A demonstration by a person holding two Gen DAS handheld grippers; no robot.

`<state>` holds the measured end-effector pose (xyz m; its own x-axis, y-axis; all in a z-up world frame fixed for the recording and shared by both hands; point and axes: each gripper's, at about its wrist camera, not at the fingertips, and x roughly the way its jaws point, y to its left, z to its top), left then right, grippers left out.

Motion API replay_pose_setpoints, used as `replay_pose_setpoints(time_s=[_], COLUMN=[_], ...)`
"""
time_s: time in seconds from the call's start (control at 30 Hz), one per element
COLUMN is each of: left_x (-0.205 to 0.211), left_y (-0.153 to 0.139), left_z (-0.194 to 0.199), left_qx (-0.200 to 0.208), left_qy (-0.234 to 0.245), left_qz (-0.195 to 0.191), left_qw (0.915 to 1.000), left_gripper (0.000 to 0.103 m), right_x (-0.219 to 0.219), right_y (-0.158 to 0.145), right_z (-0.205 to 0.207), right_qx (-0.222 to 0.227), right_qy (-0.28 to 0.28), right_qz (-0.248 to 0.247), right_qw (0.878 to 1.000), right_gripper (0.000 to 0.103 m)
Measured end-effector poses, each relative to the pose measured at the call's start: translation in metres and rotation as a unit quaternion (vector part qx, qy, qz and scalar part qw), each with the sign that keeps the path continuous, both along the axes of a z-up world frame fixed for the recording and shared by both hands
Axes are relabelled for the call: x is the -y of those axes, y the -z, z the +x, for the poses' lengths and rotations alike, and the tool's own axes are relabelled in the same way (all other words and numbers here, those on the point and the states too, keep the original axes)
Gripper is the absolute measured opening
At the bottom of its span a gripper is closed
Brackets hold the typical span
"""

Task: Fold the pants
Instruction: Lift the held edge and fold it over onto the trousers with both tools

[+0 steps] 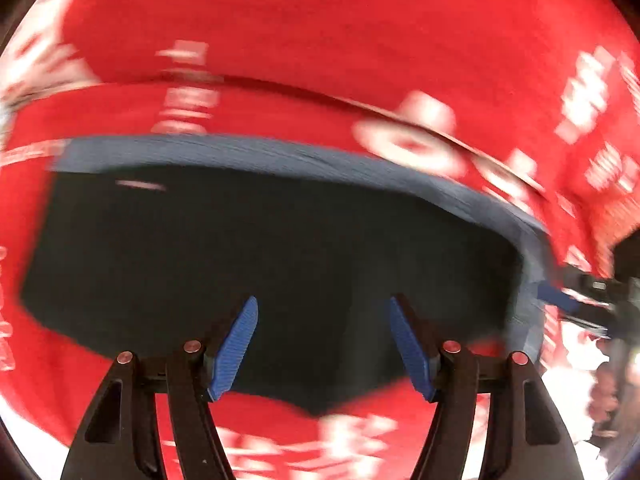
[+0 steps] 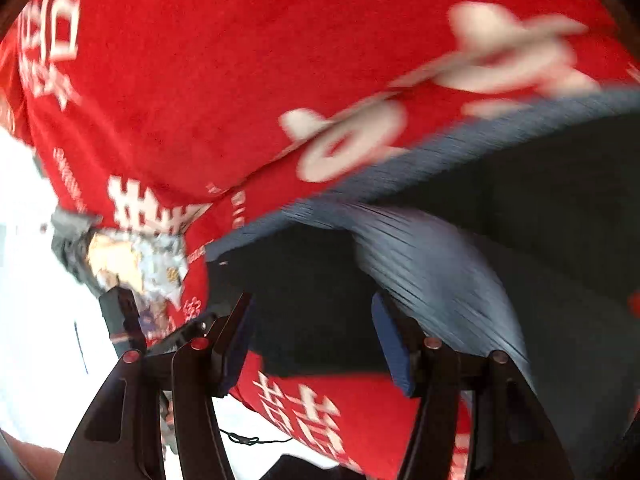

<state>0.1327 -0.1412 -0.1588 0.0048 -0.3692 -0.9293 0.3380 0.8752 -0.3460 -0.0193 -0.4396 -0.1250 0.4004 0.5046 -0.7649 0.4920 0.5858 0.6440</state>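
Dark navy pants (image 1: pixel 280 256) lie flat on a red cloth with white characters; their ribbed blue-grey waistband (image 1: pixel 280 152) runs along the far edge. My left gripper (image 1: pixel 322 306) is open just above the pants and holds nothing. In the left wrist view the other gripper's blue fingertip (image 1: pixel 558 298) touches the waistband's right end. In the right wrist view the pants (image 2: pixel 312 280) lie ahead, with the waistband (image 2: pixel 432 256) bunched and lifted to the right. My right gripper (image 2: pixel 312 312) is open over the pants' edge. Both views are motion-blurred.
The red cloth (image 1: pixel 320 40) covers the table in both views (image 2: pixel 180 60). Its edge drops off at the left of the right wrist view, where a white floor (image 2: pixel 36 300) and crumpled clutter (image 2: pixel 132 256) show. A thin black cord (image 2: pixel 248 438) lies below.
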Motion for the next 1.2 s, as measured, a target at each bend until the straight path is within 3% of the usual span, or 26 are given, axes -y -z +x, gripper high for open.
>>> replay_pose_setpoints(time_s=[0.17,0.3,0.4,0.5,0.6,0.67,0.7,0.73,0.9,1.03,1.2], left_x=[0.088,0.144,0.163,0.175,0.182,0.182,0.183,0.185,0.191,0.22,0.262], left_y=[-0.001,0.007,0.014,0.018,0.021,0.028,0.031,0.032,0.021,-0.004,-0.009], left_z=[-0.047,-0.081,-0.098,-0.103,-0.105,-0.11,-0.112,-0.114,-0.11,-0.091,-0.058], left_qx=[-0.047,-0.058,-0.065,-0.061,-0.062,-0.065,-0.067,-0.068,-0.088,-0.063,-0.022], left_qy=[0.102,0.163,0.178,0.185,0.188,0.192,0.195,0.196,0.169,0.147,0.129], left_qz=[-0.074,-0.09,-0.095,-0.09,-0.095,-0.091,-0.088,-0.086,-0.098,-0.116,-0.1], left_qw=[0.9908,0.9808,0.9772,0.9768,0.9756,0.9751,0.9745,0.9744,0.9767,0.9803,0.9863], left_gripper=[0.069,0.069,0.069,0.069,0.069,0.069,0.069,0.069,0.069,0.069,0.069], right_x=[0.04,0.042,0.032,0.021,0.017,0.013,0.013,0.014,0.048,0.111,0.188], right_y=[0.008,0.02,0.039,0.063,0.084,0.091,0.092,0.091,0.036,-0.004,-0.017], right_z=[-0.126,-0.223,-0.265,-0.282,-0.284,-0.283,-0.284,-0.284,-0.255,-0.216,-0.153], right_qx=[-0.054,-0.074,-0.083,-0.06,-0.046,-0.046,-0.047,-0.039,0.043,0.1,0.121], right_qy=[0.134,0.226,0.257,0.283,0.289,0.301,0.302,0.3,0.256,0.246,0.232], right_qz=[0.004,0.01,0.019,0.059,0.102,0.116,0.121,0.13,0.136,0.128,0.082], right_qw=[0.989,0.971,0.963,0.956,0.951,0.946,0.945,0.944,0.956,0.956,0.962], right_gripper=[0.063,0.063,0.063,0.063,0.063,0.058,0.033,0.015,0.015,0.015,0.017])
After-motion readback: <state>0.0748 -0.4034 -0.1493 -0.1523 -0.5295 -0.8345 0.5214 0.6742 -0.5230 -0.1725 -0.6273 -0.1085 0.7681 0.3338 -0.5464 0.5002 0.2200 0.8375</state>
